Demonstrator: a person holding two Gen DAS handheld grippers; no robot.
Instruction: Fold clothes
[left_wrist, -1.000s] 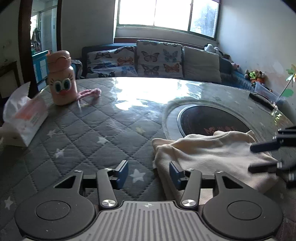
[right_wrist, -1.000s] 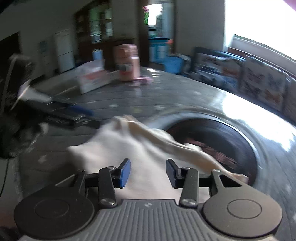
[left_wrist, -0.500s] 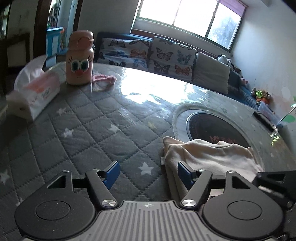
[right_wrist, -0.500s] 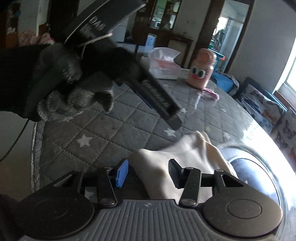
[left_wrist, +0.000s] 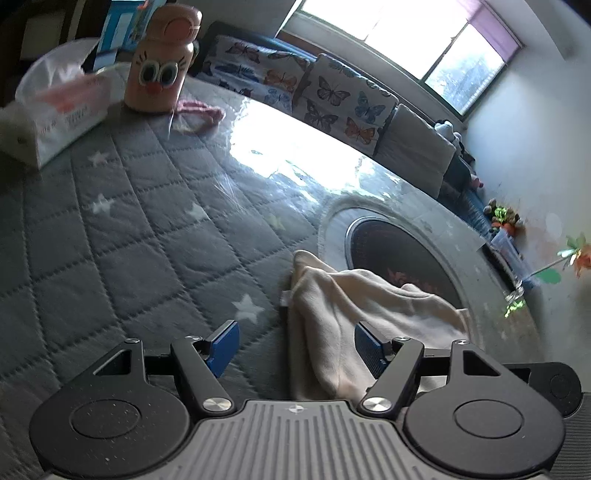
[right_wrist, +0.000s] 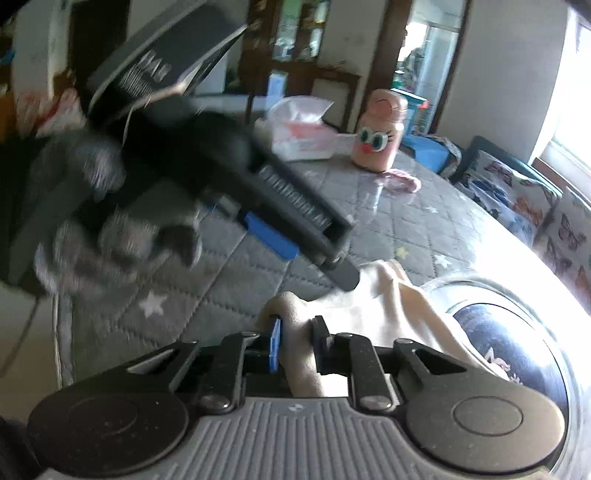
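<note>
A cream garment (left_wrist: 351, 306) lies bunched on the grey quilted table cover (left_wrist: 147, 229), partly over a dark round inset (left_wrist: 399, 254). My left gripper (left_wrist: 295, 347) is open, and the garment's near left edge lies between its blue pads without being pinched. In the right wrist view my right gripper (right_wrist: 297, 345) is shut on a raised fold of the cream garment (right_wrist: 399, 295). A gloved hand (right_wrist: 110, 206) holds the left gripper, whose fingers (right_wrist: 341, 275) hover just above the cloth's far corner.
At the table's far side stand a peach bottle with a cartoon face (left_wrist: 159, 70), a tissue box (left_wrist: 62, 110) and a pink strap (left_wrist: 199, 114). Behind the table is a sofa with butterfly cushions (left_wrist: 332, 92). The round inset (right_wrist: 509, 350) sits right of the garment.
My right gripper has swung toward the garment's near corner and its jaws have closed on a fold. My left gripper has opened wider and come in low over the garment's left edge.
</note>
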